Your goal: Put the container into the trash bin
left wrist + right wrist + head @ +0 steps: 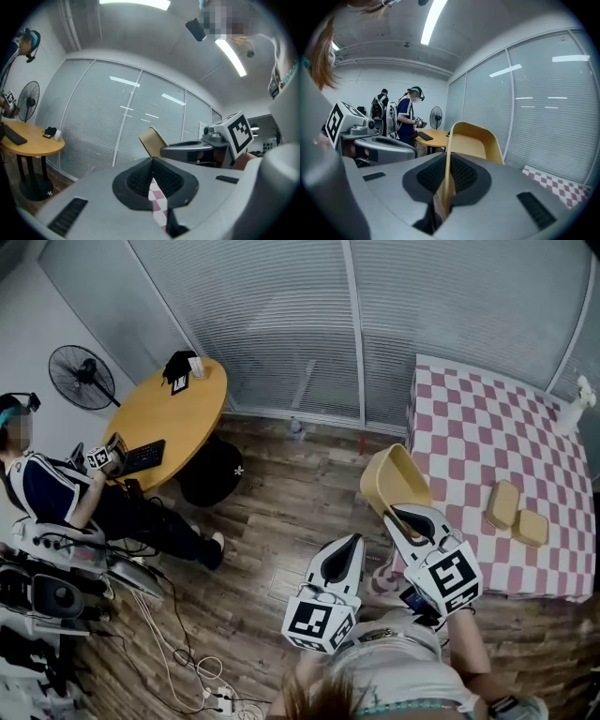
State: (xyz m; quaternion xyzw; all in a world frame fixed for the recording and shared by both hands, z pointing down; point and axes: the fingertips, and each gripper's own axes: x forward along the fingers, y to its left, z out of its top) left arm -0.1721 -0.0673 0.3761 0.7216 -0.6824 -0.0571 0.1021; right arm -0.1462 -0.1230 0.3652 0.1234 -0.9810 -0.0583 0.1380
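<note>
2 handheld grippers at the lower centre of the head view.

Left gripper (351, 542): jaws closed tip to tip with nothing between them. In its own view only checked cloth shows through the slit behind the tips.

Right gripper (401, 515): jaws clamped on the thin wall of 1 yellow container (392, 476). The container is held tilted in the air above the wood floor (281, 512), just beside the left edge of the checked table.

1 checked table (487, 427) at the right of the frame, under a pink-and-white cloth. 2 tan blocks (502, 503) lie side by side near its lower edge, and 1 white spray bottle (574, 407) stands at its upper right corner.

1 round wooden table (178, 418) at the upper left, carrying 1 black keyboard (142, 456). 1 black round object (211, 472) sits beneath it; whether it is a bin or the table's base cannot be told.

1 seated person (52, 491) at the left edge.

1 black fan (82, 377) above the person.

1 glass wall with blinds (281, 315) across the top of the frame.
</note>
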